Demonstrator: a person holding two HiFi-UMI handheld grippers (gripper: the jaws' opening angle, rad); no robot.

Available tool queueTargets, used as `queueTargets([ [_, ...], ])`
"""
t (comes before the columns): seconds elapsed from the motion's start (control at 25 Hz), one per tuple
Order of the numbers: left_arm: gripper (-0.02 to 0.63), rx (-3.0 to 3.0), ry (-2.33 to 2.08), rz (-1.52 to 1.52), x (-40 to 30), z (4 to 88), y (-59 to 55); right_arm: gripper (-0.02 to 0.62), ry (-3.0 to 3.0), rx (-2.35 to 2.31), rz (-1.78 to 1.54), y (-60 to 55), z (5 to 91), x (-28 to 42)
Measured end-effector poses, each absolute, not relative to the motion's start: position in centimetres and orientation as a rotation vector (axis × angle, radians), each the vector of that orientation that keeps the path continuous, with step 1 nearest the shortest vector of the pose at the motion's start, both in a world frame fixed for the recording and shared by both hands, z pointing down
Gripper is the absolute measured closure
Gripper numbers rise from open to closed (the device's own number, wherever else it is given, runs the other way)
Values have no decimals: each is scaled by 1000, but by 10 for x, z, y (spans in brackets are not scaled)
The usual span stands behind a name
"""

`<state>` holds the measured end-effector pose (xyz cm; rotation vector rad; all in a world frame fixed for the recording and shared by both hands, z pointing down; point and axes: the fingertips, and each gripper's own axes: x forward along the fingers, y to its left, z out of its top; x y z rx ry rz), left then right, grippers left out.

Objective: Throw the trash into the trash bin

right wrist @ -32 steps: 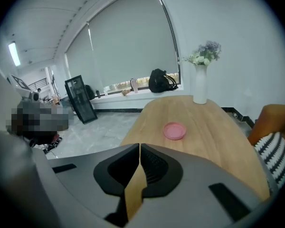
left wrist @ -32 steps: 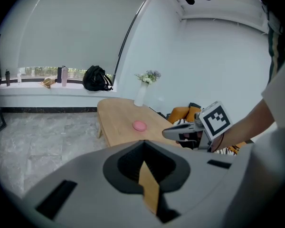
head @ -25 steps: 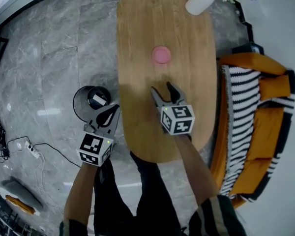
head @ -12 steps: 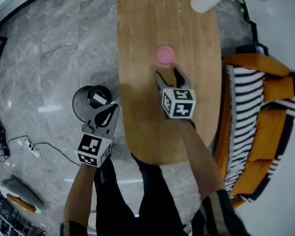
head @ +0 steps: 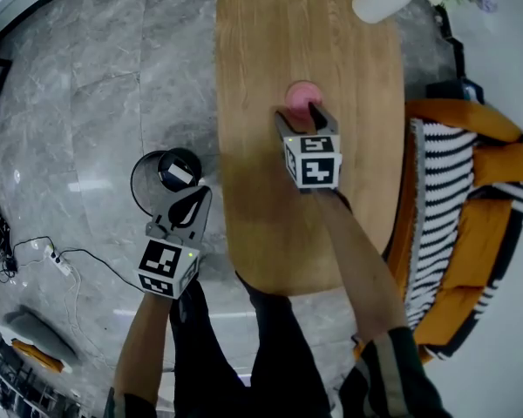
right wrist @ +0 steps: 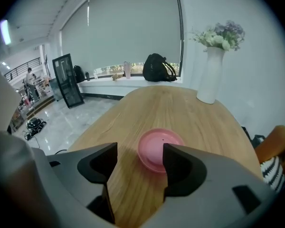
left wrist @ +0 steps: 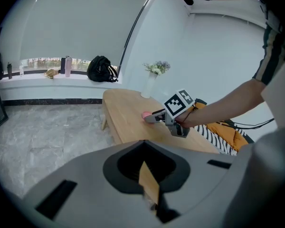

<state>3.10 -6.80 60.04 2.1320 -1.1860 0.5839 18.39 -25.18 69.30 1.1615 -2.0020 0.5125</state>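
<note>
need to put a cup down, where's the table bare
The near end of the table, from the right gripper back to the rounded edge, is bare; so is the stretch between the pink lid and the white vase. Crowded only mid-table: the gripper's jaws have just been opening, nothing between them, lid just ahead.

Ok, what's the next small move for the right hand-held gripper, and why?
Probably ease the right hand-held gripper forward and down until the pink disc sits between its jaws. They have just been opening and stand wide, nothing between them yet; the disc lies flat on the table just ahead, untouched.
</note>
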Motion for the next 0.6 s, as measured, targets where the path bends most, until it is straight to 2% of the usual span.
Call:
queueTargets([
  [0.08,607,2128,-1188,584,26,602,-67,311,-1976,1135,506,-251,697,181],
  [0.12,607,2126,-1190,583,24,603,-68,370,-1960,1124,490,-250,696,180],
  [0.16,607,2123,-1194,582,22,603,-68,465,-1943,1117,465,-250,696,180],
  [0.2,606,2120,-1198,581,19,604,-68,519,-1929,1110,442,-250,696,181],
  [0.48,606,2100,-1212,578,4,608,-61,589,-1899,1039,408,-242,704,178],
  [0.6,606,2097,-1215,583,0,608,-57,591,-1902,1010,390,-238,704,173],
])
